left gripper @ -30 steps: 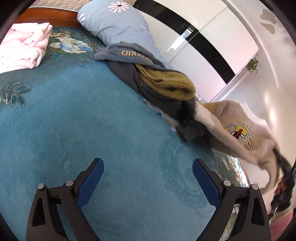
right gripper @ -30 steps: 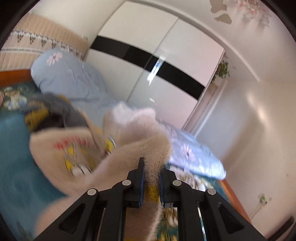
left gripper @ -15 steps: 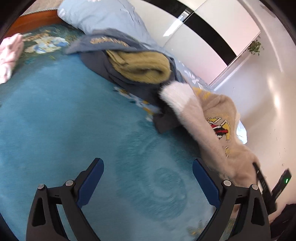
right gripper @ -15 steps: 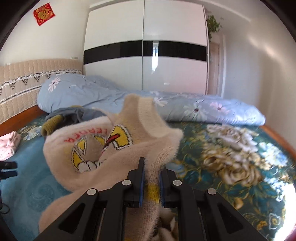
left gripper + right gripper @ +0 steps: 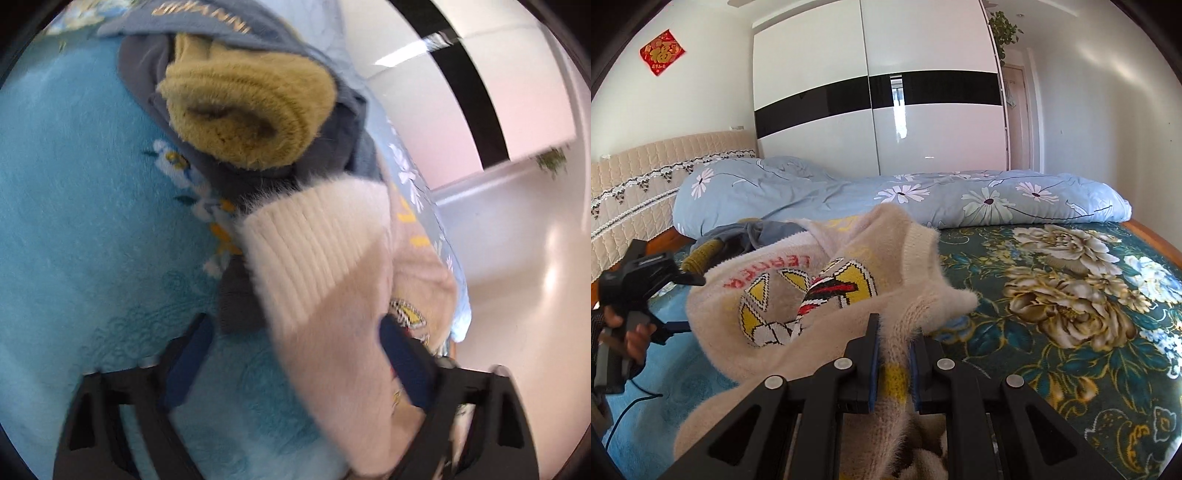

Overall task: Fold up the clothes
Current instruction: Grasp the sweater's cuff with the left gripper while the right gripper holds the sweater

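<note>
Right claw (image 5: 892,356) was pinched tight on the cream sweater (image 5: 798,295), clamping a strip of knit near a yellow stripe at the bottom centre of the right wrist view. Sweater was lifted and bunched across the middle of that frame, printed front facing the camera, lettering upside down; no fold lines visible.

Left claw (image 5: 295,369) was spread wide, fingers either side of a ribbed cuff (image 5: 314,254) and sleeve hanging through the gap in the lower centre of the left wrist view. Your jaws weren't closed on it. In the right wrist view your left hand (image 5: 631,332) held that tool at the left edge, next to the sweater's edge.

Progress, as I judged it: this sweater was unfolded, mid-handling, hanging off the bed (image 5: 1071,295) instead of lying flat. A heap sat in the upper part of the left wrist view: mustard knit (image 5: 243,110) on grey garments (image 5: 147,62), loosely piled, not neatly folded as far as I could tell. So the sweater needed spreading and folding, likely the heap too.
</note>
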`<action>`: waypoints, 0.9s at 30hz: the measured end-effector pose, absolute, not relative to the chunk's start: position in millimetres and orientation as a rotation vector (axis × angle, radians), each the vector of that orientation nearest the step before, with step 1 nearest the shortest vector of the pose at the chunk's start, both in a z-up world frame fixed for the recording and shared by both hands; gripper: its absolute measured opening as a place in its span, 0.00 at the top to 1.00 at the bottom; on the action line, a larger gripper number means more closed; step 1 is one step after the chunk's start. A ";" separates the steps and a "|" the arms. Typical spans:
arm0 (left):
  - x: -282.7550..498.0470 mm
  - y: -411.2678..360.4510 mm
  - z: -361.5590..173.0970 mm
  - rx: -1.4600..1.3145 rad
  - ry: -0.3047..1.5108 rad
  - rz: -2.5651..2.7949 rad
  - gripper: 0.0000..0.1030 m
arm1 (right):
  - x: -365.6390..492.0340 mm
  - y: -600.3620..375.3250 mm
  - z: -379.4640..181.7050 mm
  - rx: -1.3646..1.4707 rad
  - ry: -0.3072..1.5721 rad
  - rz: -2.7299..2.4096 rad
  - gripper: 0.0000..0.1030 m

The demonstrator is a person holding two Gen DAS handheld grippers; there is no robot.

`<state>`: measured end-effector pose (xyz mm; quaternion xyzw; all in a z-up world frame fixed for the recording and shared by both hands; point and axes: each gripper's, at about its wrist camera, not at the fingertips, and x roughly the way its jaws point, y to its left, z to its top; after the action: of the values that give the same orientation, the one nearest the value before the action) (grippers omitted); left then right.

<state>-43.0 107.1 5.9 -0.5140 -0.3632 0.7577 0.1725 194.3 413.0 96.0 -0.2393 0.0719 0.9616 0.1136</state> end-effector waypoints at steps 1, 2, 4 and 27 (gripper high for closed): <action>-47.5 107.9 3.6 -1.478 -1.070 2.128 0.44 | 193.6 413.0 95.6 -0.705 0.212 2.819 0.86; -51.3 108.7 2.0 -1.494 -1.105 2.109 0.50 | 193.2 412.9 95.3 -0.708 0.216 2.817 0.86; -52.8 110.5 5.9 -1.492 -1.131 2.104 0.70 | 192.5 412.6 94.8 -0.713 0.224 2.813 0.86; 86.7 56.3 221.0 -0.700 -0.421 2.678 1.00 | 189.5 397.1 95.3 -0.718 0.294 2.941 0.85</action>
<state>86.7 56.3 221.0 -0.2465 -0.1483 0.9425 0.1701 189.5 397.1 95.3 -0.2358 0.0964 0.9657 0.0501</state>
